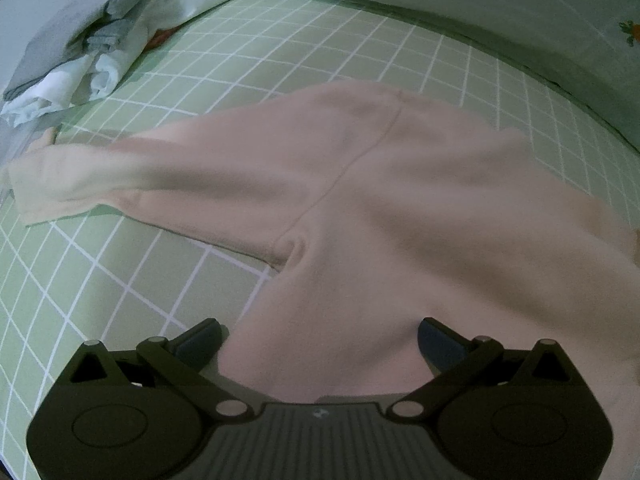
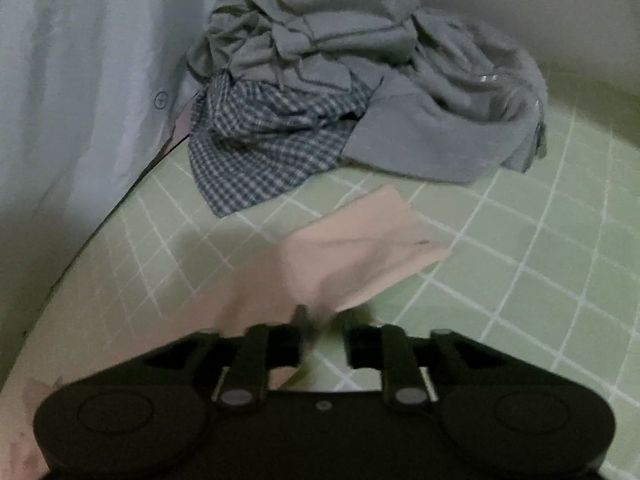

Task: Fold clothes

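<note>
A pale pink fleece garment [image 1: 400, 208] lies spread across a green tabletop with a white grid [image 1: 320, 48], one long sleeve stretched out to the left in the left wrist view. The left claw [image 1: 320, 340] hangs just above the garment's near edge, its dark fingers [image 1: 200, 340] wide apart with pink cloth running between them; the pads press on nothing. In the right wrist view, the right claw [image 2: 322, 344] stands partly open over the blurred end of a pink sleeve [image 2: 360, 248]; the cloth lies in front of and beside the left finger, and no grip on it shows. Beyond, against a pale curtain [image 2: 80, 100], sits a heap of grey clothes [image 2: 360, 60] atop a blue-and-white checked garment [image 2: 260, 148]. A second pile of grey and white laundry [image 1: 100, 40] rests at the far left corner.
</note>
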Tool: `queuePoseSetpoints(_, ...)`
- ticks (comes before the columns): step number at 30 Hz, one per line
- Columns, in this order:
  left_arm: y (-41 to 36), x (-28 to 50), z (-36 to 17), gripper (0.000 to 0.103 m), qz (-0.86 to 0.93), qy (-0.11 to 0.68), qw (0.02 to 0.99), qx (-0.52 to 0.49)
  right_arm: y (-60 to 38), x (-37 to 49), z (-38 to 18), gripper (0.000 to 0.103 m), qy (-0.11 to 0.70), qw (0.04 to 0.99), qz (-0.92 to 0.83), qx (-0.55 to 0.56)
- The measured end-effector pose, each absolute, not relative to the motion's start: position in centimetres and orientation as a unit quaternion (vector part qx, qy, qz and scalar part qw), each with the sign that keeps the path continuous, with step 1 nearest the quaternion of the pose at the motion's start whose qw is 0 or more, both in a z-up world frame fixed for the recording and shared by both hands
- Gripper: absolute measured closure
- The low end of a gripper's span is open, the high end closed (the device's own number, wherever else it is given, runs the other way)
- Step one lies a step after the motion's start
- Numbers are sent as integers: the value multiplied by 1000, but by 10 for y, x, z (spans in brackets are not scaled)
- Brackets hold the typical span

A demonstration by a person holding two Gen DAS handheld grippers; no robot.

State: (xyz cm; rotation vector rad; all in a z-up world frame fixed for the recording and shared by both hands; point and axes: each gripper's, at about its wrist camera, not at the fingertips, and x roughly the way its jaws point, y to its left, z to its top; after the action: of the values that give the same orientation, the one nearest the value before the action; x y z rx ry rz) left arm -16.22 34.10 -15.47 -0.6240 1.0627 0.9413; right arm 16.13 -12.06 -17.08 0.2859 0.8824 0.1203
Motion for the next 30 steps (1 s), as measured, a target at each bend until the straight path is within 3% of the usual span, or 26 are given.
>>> queuePoseSetpoints(2, 341, -162, -155, 0, 426, 479, 714, -282, -120, 167, -169, 48, 420, 898, 38, 123)
queuePoseSetpoints(7, 341, -163, -155, 0, 426, 477, 716, -280, -125, 184, -173, 42, 430, 896, -5, 114)
queuePoseSetpoints(9, 341, -163, -155, 0, 427, 476, 716, -281, -120, 188, -175, 47, 431, 899, -5, 83)
queuePoseSetpoints(10, 341, -162, -155, 0, 427, 476, 715, -281, -117, 190, -175, 66, 430, 900, -3, 65)
queuePoseSetpoints(11, 341, -162, -155, 0, 428, 476, 715, -282, -114, 190, -175, 94, 429, 902, 1, 46)
queuePoseSetpoints(21, 337, -166, -154, 0, 431, 466, 721, -277, -132, 137, -167, 95, 450, 892, -32, -12)
queuePoseSetpoints(24, 341, -165, -153, 0, 425, 473, 720, -279, -129, 133, -160, 85, 449, 892, -41, -22)
queuePoseSetpoints(26, 345, -165, -148, 0, 416, 482, 719, -277, -120, 134, -150, 59, 440, 897, -41, -22)
queuePoseSetpoints(30, 356, -172, -122, 0, 417, 460, 744, -246, -79, 131, -122, 26, 399, 916, 8, -37)
